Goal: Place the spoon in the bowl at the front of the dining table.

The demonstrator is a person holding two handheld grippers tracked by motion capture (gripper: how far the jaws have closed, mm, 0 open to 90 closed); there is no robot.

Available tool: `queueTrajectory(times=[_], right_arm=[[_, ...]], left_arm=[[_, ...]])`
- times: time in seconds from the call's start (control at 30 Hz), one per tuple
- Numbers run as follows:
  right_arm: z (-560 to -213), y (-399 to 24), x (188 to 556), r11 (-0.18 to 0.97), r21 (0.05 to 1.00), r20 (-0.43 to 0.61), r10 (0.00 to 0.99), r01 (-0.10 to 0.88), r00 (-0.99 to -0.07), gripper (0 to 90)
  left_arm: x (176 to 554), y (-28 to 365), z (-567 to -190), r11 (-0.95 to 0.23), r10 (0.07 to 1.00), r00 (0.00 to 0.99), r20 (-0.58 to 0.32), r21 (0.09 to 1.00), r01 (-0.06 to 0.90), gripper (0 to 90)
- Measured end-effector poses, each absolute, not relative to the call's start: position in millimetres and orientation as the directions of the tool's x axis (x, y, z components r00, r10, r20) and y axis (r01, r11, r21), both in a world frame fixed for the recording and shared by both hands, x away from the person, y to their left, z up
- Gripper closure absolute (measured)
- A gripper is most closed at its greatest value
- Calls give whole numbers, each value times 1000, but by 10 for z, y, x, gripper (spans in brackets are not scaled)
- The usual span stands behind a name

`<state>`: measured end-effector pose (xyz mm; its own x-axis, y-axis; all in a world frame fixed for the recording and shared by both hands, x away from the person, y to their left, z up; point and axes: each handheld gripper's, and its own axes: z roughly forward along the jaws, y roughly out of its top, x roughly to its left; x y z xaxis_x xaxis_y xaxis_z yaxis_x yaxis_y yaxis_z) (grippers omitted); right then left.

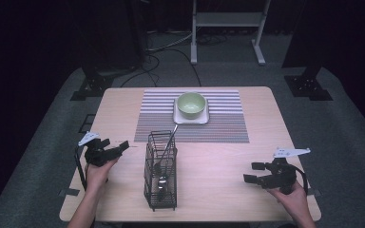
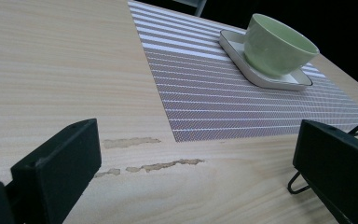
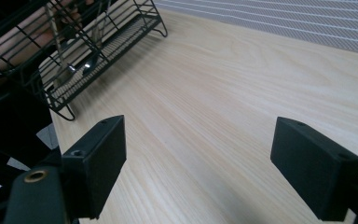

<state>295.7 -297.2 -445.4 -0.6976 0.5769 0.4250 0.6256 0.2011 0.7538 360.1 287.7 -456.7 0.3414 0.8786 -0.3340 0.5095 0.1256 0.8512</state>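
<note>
A: Where does the work stand?

B: Both grippers rest low on the pale wooden tabletop (image 1: 218,156), one at each side of the black wire cutlery basket (image 1: 160,172). The left gripper (image 1: 120,148) points its jaws toward the basket, spread wide with nothing between them; the right gripper (image 1: 255,173) is likewise fully spread and empty, aimed across bare wood at the basket.

A: And the things themselves?

B: The basket stands upright at the near middle, in front of the grey striped placemat (image 1: 192,116). A long metal spoon (image 1: 165,152) leans in it, handle tipped toward the mat (a second utensil may lie at the bottom, but the wires blur it). On the mat sits a pale green ceramic bowl (image 1: 191,105) atop a white square plate (image 1: 190,118).

A: Why that layout?

B: Likely the basket keeps handles raised so jaws can pinch them, and the place setting waits just beyond for the spoon. The flanking hands suggest neither has yet committed.
</note>
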Motion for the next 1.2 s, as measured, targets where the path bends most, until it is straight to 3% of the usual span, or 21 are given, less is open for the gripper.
queueTrajectory(times=[0.37,0.77,1.2], right_arm=[[-4343,-2721,3010,180,754,484,498,631,-720,170],[-3963,-2253,3040,267,761,445,449,591,-775,170],[-3795,-1927,3154,307,731,469,423,610,-775,170]], left_arm=[[3584,2853,-4558,115,879,351,-324,856,504,0],[3580,2872,-4557,131,880,336,-336,851,508,0],[3590,2858,-4577,127,878,339,-337,849,513,0]])
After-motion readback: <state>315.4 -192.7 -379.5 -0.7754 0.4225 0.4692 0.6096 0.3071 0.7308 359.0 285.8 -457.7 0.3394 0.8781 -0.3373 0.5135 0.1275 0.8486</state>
